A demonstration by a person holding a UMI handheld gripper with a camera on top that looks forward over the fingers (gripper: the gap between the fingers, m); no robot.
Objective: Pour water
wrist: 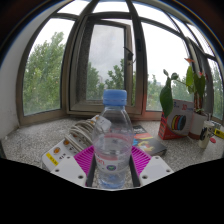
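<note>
Tall bay windows (105,55) with dark frames fill the background, green trees showing through the glass, and below them runs a pale speckled stone tabletop (40,135). A clear plastic water bottle with a light blue cap (114,140) stands upright, its long axis vertical and the cap pointing straight up, centred between the fingers of the hand-held gripper (114,165). The magenta pads (85,157) on the inner faces of the two white fingers sit at either side of the bottle's lower body, and they appear to press against it, so the hand-held gripper looks clenched on the bottle, though the exact contact is hard to confirm. The fingers point forward and level toward the windows. Behind the bottle lies a bundle of white cable (85,130). Off to the right on the tabletop stand a red and white carton (180,120) and a green potted plant (168,95).
</note>
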